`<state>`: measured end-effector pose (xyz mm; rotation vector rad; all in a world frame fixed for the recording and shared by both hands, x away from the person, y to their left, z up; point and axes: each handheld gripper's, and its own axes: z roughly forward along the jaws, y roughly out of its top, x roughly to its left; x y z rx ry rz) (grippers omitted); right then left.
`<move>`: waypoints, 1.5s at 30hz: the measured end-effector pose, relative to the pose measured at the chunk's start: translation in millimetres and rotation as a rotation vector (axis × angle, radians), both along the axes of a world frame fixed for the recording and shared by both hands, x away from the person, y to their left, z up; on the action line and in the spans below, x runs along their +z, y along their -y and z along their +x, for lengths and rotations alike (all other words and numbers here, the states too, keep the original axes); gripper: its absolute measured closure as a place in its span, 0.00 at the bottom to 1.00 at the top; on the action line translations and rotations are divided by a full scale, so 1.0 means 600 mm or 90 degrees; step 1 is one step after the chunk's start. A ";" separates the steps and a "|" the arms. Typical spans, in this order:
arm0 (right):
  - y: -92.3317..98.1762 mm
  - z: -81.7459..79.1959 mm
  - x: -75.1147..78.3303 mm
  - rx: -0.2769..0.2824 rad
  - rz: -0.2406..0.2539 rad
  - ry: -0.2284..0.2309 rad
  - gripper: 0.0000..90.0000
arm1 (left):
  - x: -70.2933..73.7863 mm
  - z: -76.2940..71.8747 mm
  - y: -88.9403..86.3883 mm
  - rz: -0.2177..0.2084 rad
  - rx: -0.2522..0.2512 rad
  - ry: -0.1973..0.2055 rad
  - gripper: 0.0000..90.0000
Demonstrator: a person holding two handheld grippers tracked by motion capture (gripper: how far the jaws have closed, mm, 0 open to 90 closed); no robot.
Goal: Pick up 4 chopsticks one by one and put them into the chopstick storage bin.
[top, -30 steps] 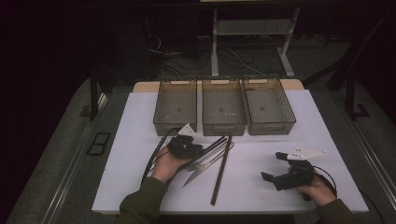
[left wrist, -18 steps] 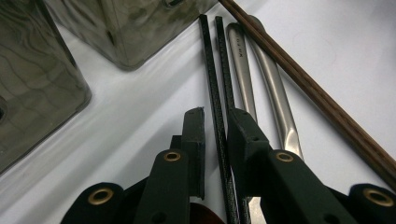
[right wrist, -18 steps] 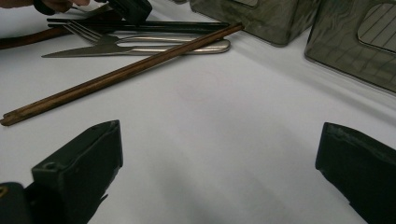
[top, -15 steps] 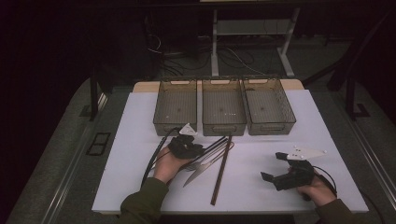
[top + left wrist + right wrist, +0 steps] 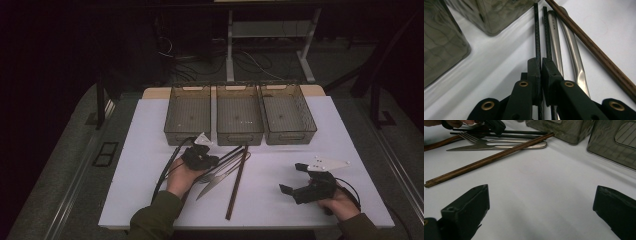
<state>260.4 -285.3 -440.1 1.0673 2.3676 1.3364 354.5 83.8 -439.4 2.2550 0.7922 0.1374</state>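
Observation:
My left gripper [image 5: 212, 160] lies on the white table in front of the bins. In the left gripper view its jaws [image 5: 541, 61] have just been closing and are shut on a thin black chopstick [image 5: 537, 32]. A second black chopstick [image 5: 545, 30] runs close beside it under the right jaw. To their right lie two steel handles [image 5: 571, 50] and brown wooden chopsticks [image 5: 594, 47]. The knife [image 5: 217, 182] and the brown chopsticks [image 5: 237, 182] lie mid-table. My right gripper [image 5: 291, 178] rests at the right, open, with only bare table between its jaws [image 5: 541, 195].
Three smoky see-through bins [image 5: 188, 137] [image 5: 239, 139] [image 5: 287, 137] stand side by side at the back of the white sheet [image 5: 280, 160]. A fork [image 5: 474, 138] and the knife [image 5: 499, 147] lie beside the brown chopsticks [image 5: 489, 158]. Dark floor surrounds the table.

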 end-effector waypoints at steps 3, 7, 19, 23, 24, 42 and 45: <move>0.000 0.000 0.000 0.001 0.000 -0.001 0.00 | 0.002 -0.001 -0.001 -0.007 0.005 0.000 0.94; 0.000 0.000 0.000 0.001 0.000 0.000 0.01 | 0.005 -0.002 -0.001 -0.009 0.003 0.000 0.94; 0.001 0.000 0.000 0.001 0.000 -0.001 0.00 | 0.019 -0.008 0.001 -0.005 -0.007 0.004 0.95; 0.001 0.000 0.000 0.000 0.000 0.000 0.00 | 0.024 -0.011 -0.002 -0.004 -0.013 0.007 0.95; 0.000 0.000 0.000 0.000 -0.001 0.000 0.00 | 0.026 -0.011 -0.003 -0.004 -0.016 0.010 0.95; 0.005 0.004 -0.005 0.001 -0.006 0.000 0.00 | 0.049 -0.029 -0.020 -0.023 -0.059 0.013 0.94; 0.010 0.005 -0.004 -0.001 -0.002 0.001 0.00 | 0.052 -0.032 -0.019 -0.023 -0.068 0.012 0.94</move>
